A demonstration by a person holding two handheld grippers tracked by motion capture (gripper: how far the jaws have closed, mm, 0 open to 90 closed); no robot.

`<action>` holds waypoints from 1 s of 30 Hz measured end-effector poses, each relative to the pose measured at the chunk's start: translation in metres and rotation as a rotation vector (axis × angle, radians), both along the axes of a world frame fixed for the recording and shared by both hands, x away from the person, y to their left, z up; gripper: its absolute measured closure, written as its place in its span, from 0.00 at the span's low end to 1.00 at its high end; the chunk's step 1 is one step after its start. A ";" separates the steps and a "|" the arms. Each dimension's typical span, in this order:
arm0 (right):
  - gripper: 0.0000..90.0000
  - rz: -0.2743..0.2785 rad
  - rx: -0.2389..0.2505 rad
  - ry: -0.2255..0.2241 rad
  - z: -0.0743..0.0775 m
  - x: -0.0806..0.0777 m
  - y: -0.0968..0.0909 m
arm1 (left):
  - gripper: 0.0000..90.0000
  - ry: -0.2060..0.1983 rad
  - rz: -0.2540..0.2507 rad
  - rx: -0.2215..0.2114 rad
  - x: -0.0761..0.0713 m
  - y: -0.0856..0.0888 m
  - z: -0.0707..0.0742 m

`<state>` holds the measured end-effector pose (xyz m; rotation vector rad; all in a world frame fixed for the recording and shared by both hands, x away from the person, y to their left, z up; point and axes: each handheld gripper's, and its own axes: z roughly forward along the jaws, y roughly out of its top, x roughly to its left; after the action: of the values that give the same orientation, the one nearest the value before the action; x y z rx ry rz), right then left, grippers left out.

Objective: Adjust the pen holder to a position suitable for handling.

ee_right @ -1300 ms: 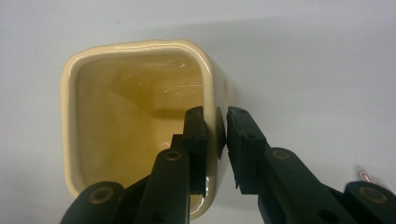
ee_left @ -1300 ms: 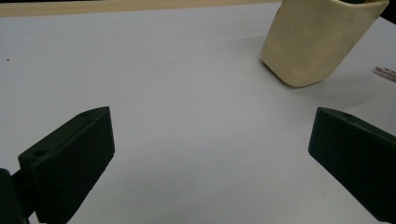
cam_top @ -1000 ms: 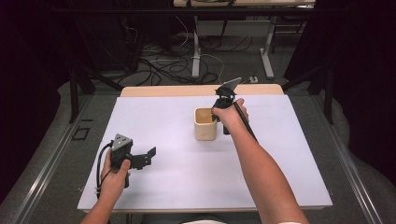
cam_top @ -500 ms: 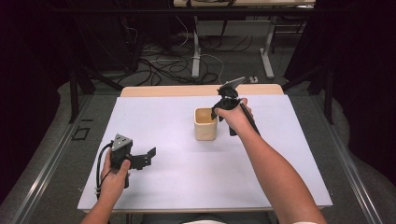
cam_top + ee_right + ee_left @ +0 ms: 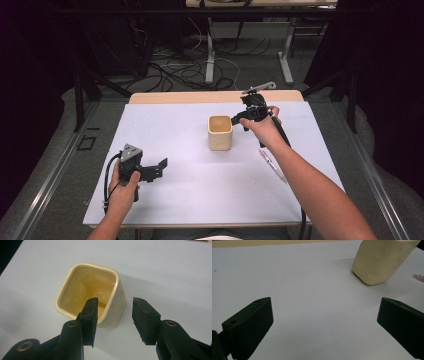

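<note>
A cream square cup stands upright and empty in the middle of the white table top. My right gripper hovers just right of the cup, a little above its rim. Its jaws have just been opening and press on nothing. In the right gripper view the right gripper looks down on the cup, whose near corner lies below the gap. At the table's near left my left gripper rests wide open. In the left gripper view the left gripper has the cup far ahead.
A pen lies on the table under the right forearm; its tip shows beside the cup. A wooden strip runs along the far edge. Beyond it are table legs and cables on the floor.
The right gripper has drawn away from the cup's right rim, up and to the right, and its jaws have spread. The cup and the left gripper have stayed put.
</note>
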<state>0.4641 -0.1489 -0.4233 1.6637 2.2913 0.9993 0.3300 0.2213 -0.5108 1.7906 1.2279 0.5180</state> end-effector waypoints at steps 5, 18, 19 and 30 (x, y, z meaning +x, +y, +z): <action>0.54 0.049 0.024 -0.029 -0.002 -0.009 -0.005 | 0.00 -0.002 0.003 -0.002 0.000 0.000 0.000; 0.40 0.152 -0.045 -0.113 -0.010 -0.034 -0.016 | 0.00 0.004 0.005 0.003 -0.001 0.001 -0.001; 0.39 0.159 -0.055 -0.118 -0.010 -0.035 -0.017 | 0.00 0.004 0.005 0.003 0.000 0.001 -0.001; 0.25 0.194 -0.119 -0.111 -0.014 -0.051 -0.042 | 0.00 0.003 0.009 0.008 -0.001 0.001 -0.001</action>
<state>0.4132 -0.1908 -0.4377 1.3278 2.4207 0.9445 0.3289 0.2222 -0.5115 1.7942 1.2382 0.5265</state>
